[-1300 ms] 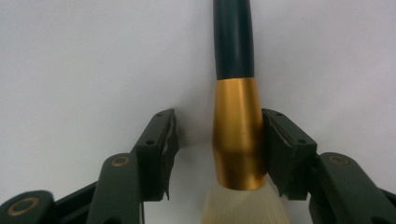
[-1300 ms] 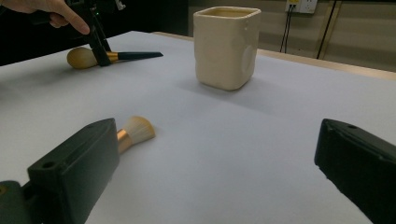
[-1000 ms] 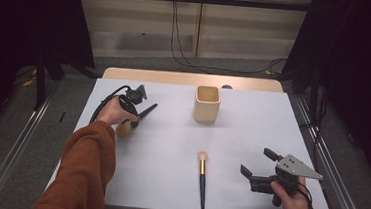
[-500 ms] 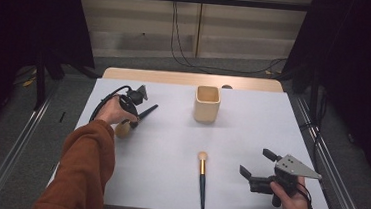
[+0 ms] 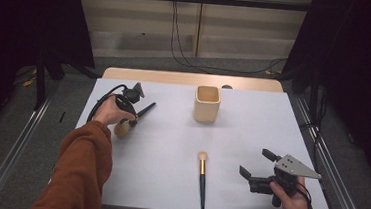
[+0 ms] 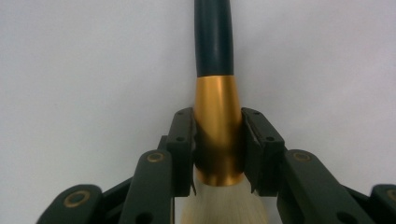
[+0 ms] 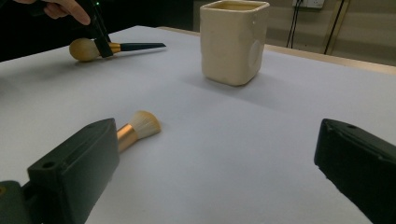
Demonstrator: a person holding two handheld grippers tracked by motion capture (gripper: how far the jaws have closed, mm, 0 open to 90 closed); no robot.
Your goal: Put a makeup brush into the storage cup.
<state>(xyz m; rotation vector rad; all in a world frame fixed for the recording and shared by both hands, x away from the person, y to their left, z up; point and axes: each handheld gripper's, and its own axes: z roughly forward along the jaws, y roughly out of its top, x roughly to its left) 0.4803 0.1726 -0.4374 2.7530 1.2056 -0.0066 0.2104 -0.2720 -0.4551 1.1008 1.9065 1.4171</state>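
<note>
A large makeup brush (image 6: 214,46) with a black handle, gold ferrule and cream bristles lies at the table's left. My left gripper (image 6: 218,135) is shut on its gold ferrule, the pads pressing both sides. From above, the left gripper (image 5: 132,120) points down at that brush (image 5: 121,128). A smaller brush (image 5: 201,178) lies at the front middle, bristles away from me. My right gripper (image 5: 256,163) rests open at the front right, jaws wide with nothing between them. In the right gripper view, the right gripper (image 7: 217,140) faces the small brush (image 7: 139,125) and the cup (image 7: 233,42).
A cream square cup (image 5: 207,103) stands upright at the back middle of the white table (image 5: 170,148). A wooden strip runs along the far edge. Metal rails flank the table on both sides, and cables hang behind it.
</note>
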